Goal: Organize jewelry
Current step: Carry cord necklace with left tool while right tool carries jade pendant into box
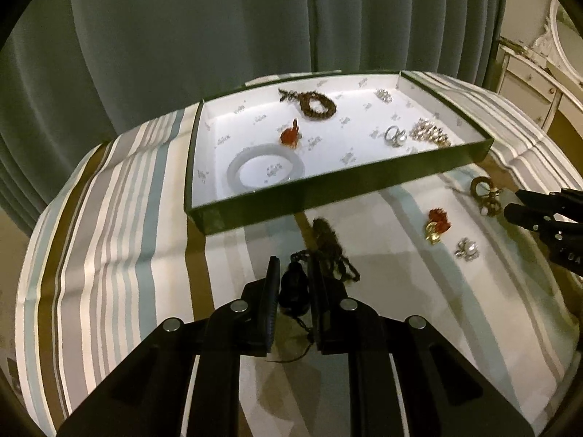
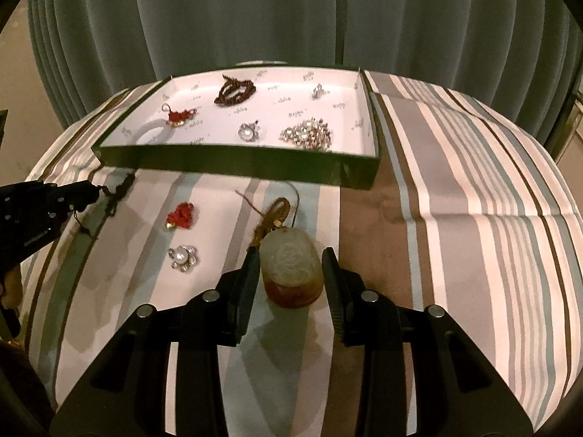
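Left tongs [image 1: 293,266] are narrowed onto a black pendant [image 1: 293,289], with its dark beaded cord [image 1: 328,244] trailing ahead of the fingertips across the cloth. Right tongs [image 2: 291,255] stand wide, their fingers on either side of a pale carved pendant [image 2: 291,266] without touching it; the pendant has an amber-brown lower edge, and its brown cord [image 2: 271,215] runs away toward the tray.

Beneath everything, a round desk wears a striped cloth [image 2: 455,167] in grey, white, blue and brown. Behind it hangs a grey-green curtain [image 2: 291,14].

On the far half of the desk lies a shallow dark green tray [image 2: 237,165] with a white printed lining. Inside it, from largest to smallest: a pale bangle [image 1: 266,167] near the front left corner, a brown bead bracelet [image 1: 315,103] toward the back, a cluster of rhinestones [image 2: 308,133] at the front right, a red knot charm [image 2: 178,116] just behind the bangle, a pearl brooch [image 2: 249,132] between the charm and the cluster, and a small sparkling piece [image 2: 317,91] near the back right.

On the cloth in front of the tray, between the two tongs, lie a second red charm [image 2: 181,215] with a gold tip and, nearer the cameras, a second pearl brooch [image 2: 183,256], apart from each other.
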### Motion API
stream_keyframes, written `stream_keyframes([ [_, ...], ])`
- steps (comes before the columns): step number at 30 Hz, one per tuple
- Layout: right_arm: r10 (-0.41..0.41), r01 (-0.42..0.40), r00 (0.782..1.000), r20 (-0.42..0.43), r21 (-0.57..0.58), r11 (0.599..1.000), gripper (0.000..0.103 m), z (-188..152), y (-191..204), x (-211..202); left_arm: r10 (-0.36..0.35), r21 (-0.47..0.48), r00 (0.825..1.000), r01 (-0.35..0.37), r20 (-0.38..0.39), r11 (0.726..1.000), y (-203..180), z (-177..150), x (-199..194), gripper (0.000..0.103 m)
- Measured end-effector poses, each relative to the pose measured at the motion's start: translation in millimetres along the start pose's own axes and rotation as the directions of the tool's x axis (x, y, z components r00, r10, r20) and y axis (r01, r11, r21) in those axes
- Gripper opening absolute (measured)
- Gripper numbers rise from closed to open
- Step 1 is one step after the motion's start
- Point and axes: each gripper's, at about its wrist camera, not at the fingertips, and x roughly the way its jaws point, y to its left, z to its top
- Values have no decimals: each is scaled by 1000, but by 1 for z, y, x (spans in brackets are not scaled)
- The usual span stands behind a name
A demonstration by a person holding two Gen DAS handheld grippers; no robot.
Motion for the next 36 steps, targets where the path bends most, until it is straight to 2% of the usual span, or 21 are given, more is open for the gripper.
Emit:
stream_keyframes([
  [11,7,-8,996,94,2,1000,35,33,0,-30,-44,-14,995,45,86,999,-10,33,-29,16],
  [20,5,-2,986,166,-14,1000,35,67,3,-38,-48,-1,987,49,155,999,-20,72,-36,16],
  [36,-22,27,968,251,-16,999,35,142,-8,-16,-33,-39,971,44,237,998,-20,146,-10,16],
])
